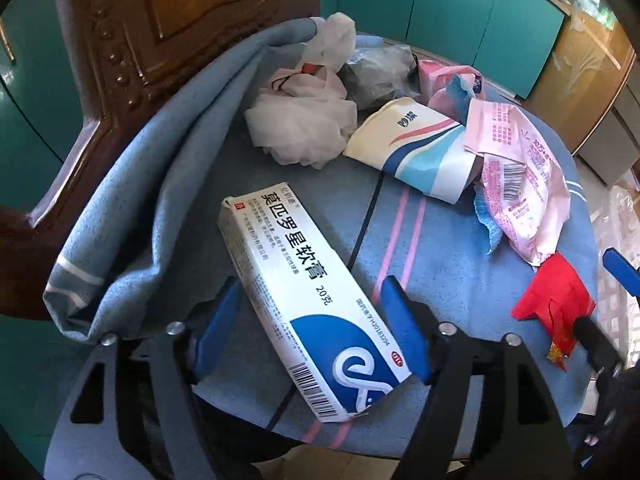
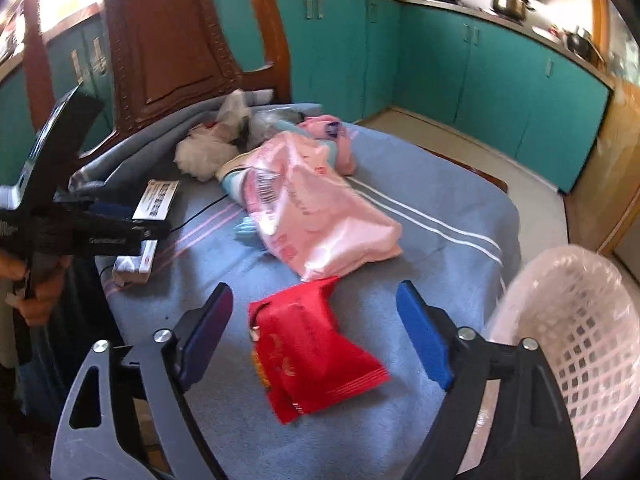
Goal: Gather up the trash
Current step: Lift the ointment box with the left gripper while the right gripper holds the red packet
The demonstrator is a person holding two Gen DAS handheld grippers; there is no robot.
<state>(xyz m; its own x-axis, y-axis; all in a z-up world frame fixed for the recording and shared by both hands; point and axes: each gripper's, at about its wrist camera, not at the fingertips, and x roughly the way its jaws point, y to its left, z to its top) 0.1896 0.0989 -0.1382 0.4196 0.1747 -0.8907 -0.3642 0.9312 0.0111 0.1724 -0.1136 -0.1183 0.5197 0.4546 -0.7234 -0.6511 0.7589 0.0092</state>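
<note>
White box: "莫匹罗星软膏", "20克", red "OTC" oval, "国药准字H2018…" (remaining digits unclear), barcode. Pink wrapper: barcode, small print illegible.

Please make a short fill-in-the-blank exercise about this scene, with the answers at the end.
1. The left gripper is open around a white and blue ____.
2. The snack packet between the right gripper's fingers is ____ in colour.
3. Everything lies on a ____ towel.
4. The basket is made of ____ plastic mesh.

Answers: box; red; blue; pink
</note>
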